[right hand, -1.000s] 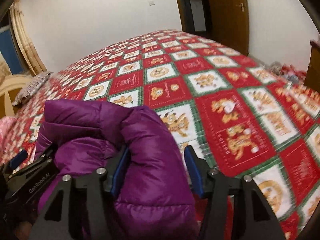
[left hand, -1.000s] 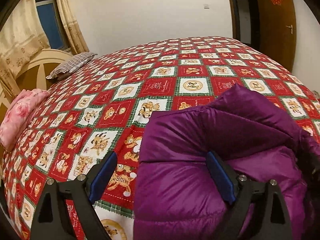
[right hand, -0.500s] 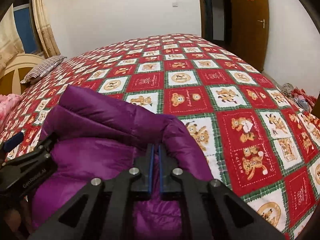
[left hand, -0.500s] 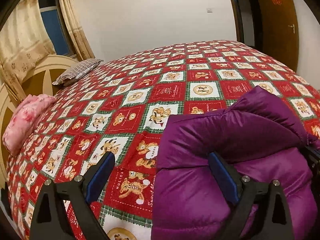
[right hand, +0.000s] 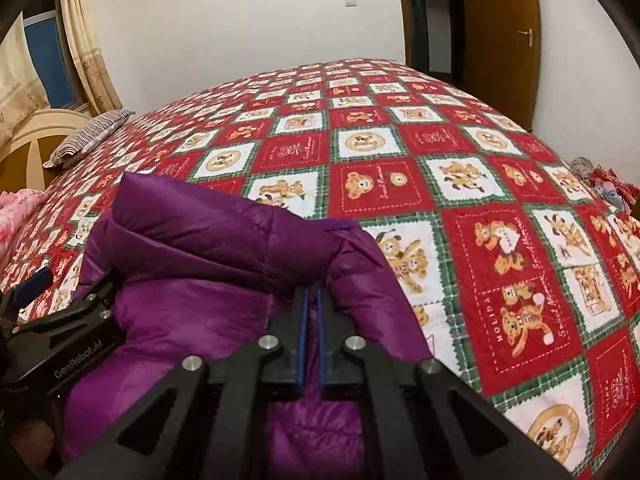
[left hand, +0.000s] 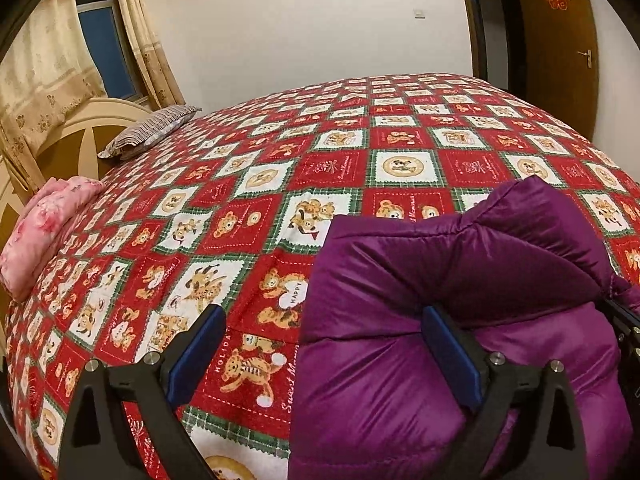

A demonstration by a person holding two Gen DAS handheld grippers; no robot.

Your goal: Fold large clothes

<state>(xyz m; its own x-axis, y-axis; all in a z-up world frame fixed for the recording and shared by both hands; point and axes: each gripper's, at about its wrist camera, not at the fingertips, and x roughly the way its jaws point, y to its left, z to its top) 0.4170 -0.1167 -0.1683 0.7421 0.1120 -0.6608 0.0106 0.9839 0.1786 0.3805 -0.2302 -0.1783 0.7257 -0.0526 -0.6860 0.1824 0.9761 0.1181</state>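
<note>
Pinching the purple jacket (right hand: pixel 192 320) on the bedspread (right hand: pixel 460 184), my right claw (right hand: pixel 311 300) clamps its bunched edge; my left claw (left hand: pixel 320 344) is opening around its side. Next: left must grip, then fold.

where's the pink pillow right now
In the left wrist view, the pink pillow lies at the bed's far left edge against the headboard, just below the striped pillow, well clear of the purple jacket.

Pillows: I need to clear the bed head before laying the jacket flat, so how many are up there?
2. A striped grey pillow lies by the headboard near the curtain; a pink floral pillow sits closer along the same edge. Others may be hidden out of frame.
</note>
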